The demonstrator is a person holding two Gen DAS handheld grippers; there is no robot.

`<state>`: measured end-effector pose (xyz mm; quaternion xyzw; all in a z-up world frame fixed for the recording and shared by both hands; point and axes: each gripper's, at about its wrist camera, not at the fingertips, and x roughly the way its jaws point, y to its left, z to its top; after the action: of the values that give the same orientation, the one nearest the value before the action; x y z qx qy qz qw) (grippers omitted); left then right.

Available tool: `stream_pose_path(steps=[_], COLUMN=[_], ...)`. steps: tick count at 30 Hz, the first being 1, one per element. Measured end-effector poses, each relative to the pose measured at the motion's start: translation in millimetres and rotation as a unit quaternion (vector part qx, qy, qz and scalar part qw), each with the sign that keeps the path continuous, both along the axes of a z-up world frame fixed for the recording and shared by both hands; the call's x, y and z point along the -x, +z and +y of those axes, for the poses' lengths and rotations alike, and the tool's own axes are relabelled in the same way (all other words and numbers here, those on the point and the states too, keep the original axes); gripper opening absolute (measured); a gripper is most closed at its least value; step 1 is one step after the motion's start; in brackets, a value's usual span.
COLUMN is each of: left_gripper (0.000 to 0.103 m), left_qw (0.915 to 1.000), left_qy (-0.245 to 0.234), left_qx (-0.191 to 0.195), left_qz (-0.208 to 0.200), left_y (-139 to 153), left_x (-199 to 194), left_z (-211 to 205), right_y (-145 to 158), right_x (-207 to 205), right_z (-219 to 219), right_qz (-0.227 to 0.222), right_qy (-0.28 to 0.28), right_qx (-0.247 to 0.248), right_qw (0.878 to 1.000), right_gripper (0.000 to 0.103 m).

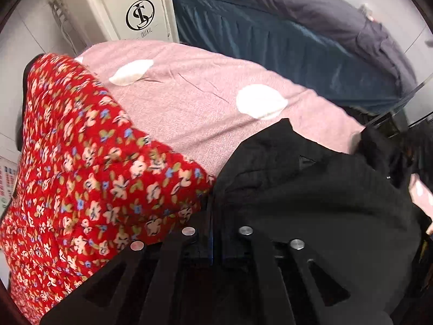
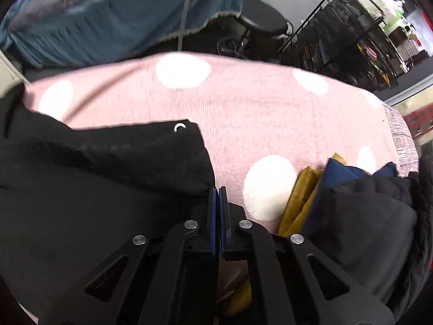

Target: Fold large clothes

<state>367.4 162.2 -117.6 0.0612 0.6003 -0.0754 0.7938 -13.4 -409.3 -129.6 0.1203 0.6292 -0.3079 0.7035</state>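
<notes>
A large black garment [image 1: 311, 189] lies on a pink table cover with white dots [image 1: 189, 103]. My left gripper [image 1: 215, 203] is shut on the black garment's left edge, right beside a red floral garment [image 1: 81, 176]. In the right wrist view the same black garment [image 2: 94, 189] fills the left half, with a small metal ring [image 2: 179, 127] near its far corner. My right gripper [image 2: 217, 192] is shut at the garment's right edge; the blue pads meet and pinch the cloth's rim. The pink cover [image 2: 257, 119] stretches ahead.
A pile of folded clothes, mustard [image 2: 300, 197], navy [image 2: 341, 173] and dark grey [image 2: 365, 230], sits at the right. A teal-skirted bed with grey bedding [image 1: 284, 32] lies beyond the table. A white machine [image 1: 130, 5] stands at back left, a black wire rack [image 2: 351, 35] at back right.
</notes>
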Motion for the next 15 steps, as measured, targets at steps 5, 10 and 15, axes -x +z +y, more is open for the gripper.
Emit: stream_pose_path(steps=[5,10,15], left_gripper=[0.026,0.088,0.093], left_qw=[0.9997,0.9945,0.9878], left_qy=[0.001,0.042,0.060], left_qx=[0.023,0.077,0.112], left_qz=[0.001,-0.057,-0.091], left_y=[3,42,76], left_x=[-5,1,17], left_z=[-11,12,27], right_y=[-16,3,30], right_x=[-4,5,11], right_z=[-4,-4,10], right_qz=[0.025,-0.004,-0.049], right_qy=[-0.006,-0.014,-0.004], right_qx=[0.003,0.024,0.035], right_qw=[1.000,1.000,0.998], right_gripper=[0.017,0.055,0.057])
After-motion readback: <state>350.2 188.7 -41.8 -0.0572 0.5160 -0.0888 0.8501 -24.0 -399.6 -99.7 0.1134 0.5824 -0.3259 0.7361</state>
